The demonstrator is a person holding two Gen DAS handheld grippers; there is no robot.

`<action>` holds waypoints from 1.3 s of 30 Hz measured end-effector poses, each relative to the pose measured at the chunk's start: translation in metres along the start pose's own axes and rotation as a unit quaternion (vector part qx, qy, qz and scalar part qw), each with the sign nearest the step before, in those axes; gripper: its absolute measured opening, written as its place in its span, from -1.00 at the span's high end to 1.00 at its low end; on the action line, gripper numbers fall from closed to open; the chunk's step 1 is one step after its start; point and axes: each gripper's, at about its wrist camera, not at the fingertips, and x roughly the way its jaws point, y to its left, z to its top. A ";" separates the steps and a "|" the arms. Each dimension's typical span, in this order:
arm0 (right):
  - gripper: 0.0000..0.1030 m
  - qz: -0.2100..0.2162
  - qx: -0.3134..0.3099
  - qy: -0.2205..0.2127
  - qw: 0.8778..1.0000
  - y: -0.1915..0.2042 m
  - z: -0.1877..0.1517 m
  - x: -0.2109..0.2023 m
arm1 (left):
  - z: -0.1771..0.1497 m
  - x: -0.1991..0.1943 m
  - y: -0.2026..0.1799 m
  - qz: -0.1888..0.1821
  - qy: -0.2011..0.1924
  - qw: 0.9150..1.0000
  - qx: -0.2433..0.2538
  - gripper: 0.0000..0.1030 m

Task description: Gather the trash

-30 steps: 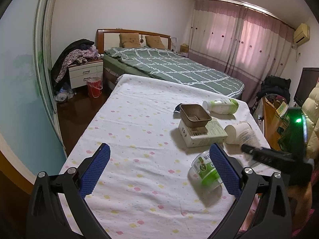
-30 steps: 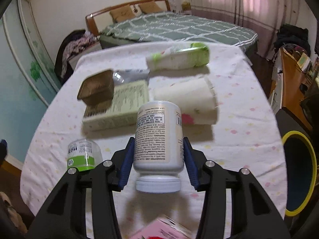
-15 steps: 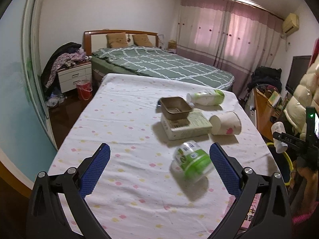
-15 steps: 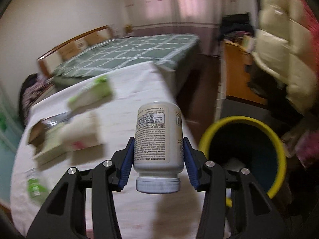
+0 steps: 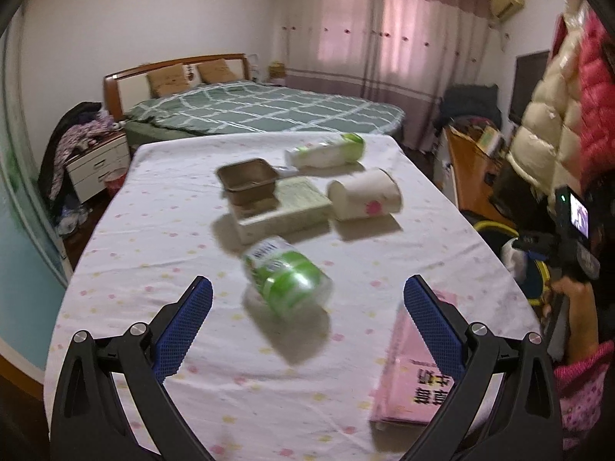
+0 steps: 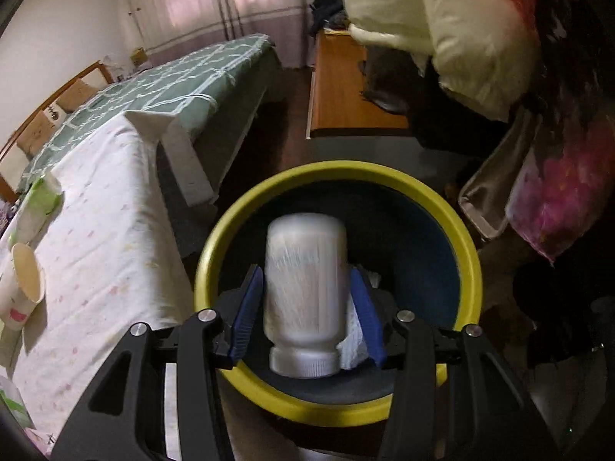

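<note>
White bottle (image 6: 305, 292) loose btwn just-widened right gripper (image 6: 307, 313) fingers, angled down over bin (image 6: 338, 409)

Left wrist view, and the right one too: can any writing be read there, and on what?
Pink packet: big dark Chinese characters, upside down; I cannot read them.
Green-labelled jar: print blurred.
Flat box: print too small.
White bottle: label smeared by motion.
So nothing can be quoted.

I work in a home bedroom: a bed (image 5: 265, 111) with pillows (image 5: 167, 80), pink curtains (image 5: 380, 34), a nightstand (image 5: 98, 163) and a cloth-covered table (image 5: 153, 238).
</note>
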 end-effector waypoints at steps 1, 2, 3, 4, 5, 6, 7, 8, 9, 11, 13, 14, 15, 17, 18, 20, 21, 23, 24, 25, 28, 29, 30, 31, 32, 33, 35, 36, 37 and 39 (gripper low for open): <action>-0.14 0.001 0.001 0.000 1.000 -0.001 0.000 0.000 | -0.001 0.001 -0.003 -0.003 0.002 1.000 0.004 -0.91; -0.15 0.002 0.002 -0.001 1.000 -0.001 0.000 0.000 | -0.002 0.002 -0.006 -0.005 0.004 1.000 0.006 -0.91; -0.15 0.001 0.001 -0.002 1.000 -0.001 -0.001 0.000 | -0.003 0.003 -0.009 -0.008 0.007 1.000 0.009 -0.91; -0.16 0.002 -0.001 -0.002 1.000 -0.002 -0.001 0.000 | -0.004 0.003 -0.011 -0.011 0.008 1.000 0.010 -0.91; -0.18 0.002 -0.003 -0.001 1.000 -0.002 -0.001 0.001 | -0.004 0.004 -0.012 -0.014 0.010 1.000 0.012 -0.91; -0.19 0.001 -0.005 -0.001 1.000 -0.001 -0.001 0.002 | -0.005 0.004 -0.014 -0.017 0.011 1.000 0.014 -0.91; -0.20 -0.001 -0.006 -0.001 1.000 0.000 -0.001 0.002 | -0.006 0.004 -0.016 -0.018 0.012 1.000 0.015 -0.91; -0.20 -0.001 -0.006 -0.002 1.000 0.000 -0.001 0.001 | -0.007 0.004 -0.018 -0.023 0.015 0.999 0.018 -0.91; -0.20 -0.001 -0.007 -0.003 1.000 0.001 -0.001 0.001 | -0.008 0.005 -0.021 -0.029 0.018 0.999 0.021 -0.91; -0.21 -0.001 -0.005 -0.002 1.000 0.000 -0.002 0.000 | -0.011 0.005 -0.025 -0.041 0.025 0.998 0.027 -0.91; -0.21 0.000 -0.004 -0.003 1.000 0.001 -0.002 0.000 | -0.016 0.008 -0.031 -0.056 0.037 0.997 0.036 -0.90; -0.21 0.000 -0.005 -0.003 1.000 0.000 -0.002 0.000 | -0.019 0.011 -0.035 -0.062 0.045 0.996 0.040 -0.90; -0.21 0.000 -0.005 -0.003 1.000 0.000 -0.002 0.000 | -0.021 0.014 -0.037 -0.065 0.052 0.996 0.042 -0.90; -0.22 0.000 -0.007 -0.005 1.000 0.001 -0.002 -0.001 | -0.026 0.018 -0.042 -0.070 0.062 0.995 0.048 -0.90; -0.22 0.000 -0.007 -0.005 1.000 0.002 -0.002 -0.001 | -0.027 0.020 -0.044 -0.072 0.066 0.994 0.051 -0.90; -0.22 0.001 -0.008 -0.005 1.000 0.002 -0.003 -0.002 | -0.031 0.024 -0.048 -0.077 0.076 0.992 0.058 -0.90; -0.22 0.002 -0.009 -0.005 1.000 0.003 -0.003 -0.002 | -0.032 0.027 -0.051 -0.079 0.081 0.992 0.061 -0.90; -0.22 0.002 -0.010 -0.006 1.000 0.004 -0.003 -0.003 | -0.036 0.034 -0.056 -0.081 0.095 0.990 0.068 -0.90; -0.23 0.003 -0.012 -0.007 1.000 0.005 -0.003 -0.003 | -0.038 0.038 -0.059 -0.080 0.102 0.989 0.071 -0.90; -0.23 0.003 -0.014 -0.007 1.000 0.006 -0.003 -0.003 | -0.040 0.042 -0.061 -0.080 0.109 0.988 0.075 -0.90; -0.24 0.006 -0.018 -0.008 1.000 0.009 -0.004 -0.004 | -0.046 0.051 -0.068 -0.077 0.122 0.986 0.085 -0.85; -0.25 0.008 -0.019 -0.008 1.000 0.010 -0.004 -0.004 | -0.047 0.052 -0.069 -0.076 0.124 0.985 0.088 -0.83; -0.25 0.009 -0.021 -0.008 1.000 0.012 -0.004 -0.004 | -0.048 0.054 -0.071 -0.074 0.127 0.985 0.091 -0.76; -0.25 0.009 -0.023 -0.007 1.000 0.014 -0.005 -0.004 | -0.049 0.056 -0.073 -0.073 0.130 0.985 0.092 -0.69; -0.25 0.009 -0.028 -0.007 1.000 0.017 -0.005 -0.004 | -0.050 0.057 -0.073 -0.073 0.131 0.984 0.093 -0.63; -0.25 0.008 -0.033 -0.010 0.999 0.019 -0.005 -0.005 | -0.051 0.058 -0.074 -0.072 0.136 0.984 0.093 -0.53; -0.26 0.007 -0.031 -0.013 0.999 0.019 -0.005 -0.006 | -0.052 0.059 -0.073 -0.071 0.138 0.984 0.092 -0.43; -0.26 0.011 -0.026 -0.014 1.000 0.017 -0.005 -0.007 | -0.052 0.059 -0.073 -0.068 0.135 0.984 0.093 -0.37; -0.26 0.013 -0.022 -0.014 1.000 0.015 -0.005 -0.007 | -0.052 0.058 -0.072 -0.069 0.134 0.984 0.093 -0.28; -0.26 0.018 -0.013 -0.023 0.999 0.011 -0.006 -0.010 | -0.051 0.057 -0.072 -0.068 0.133 0.985 0.091 -0.17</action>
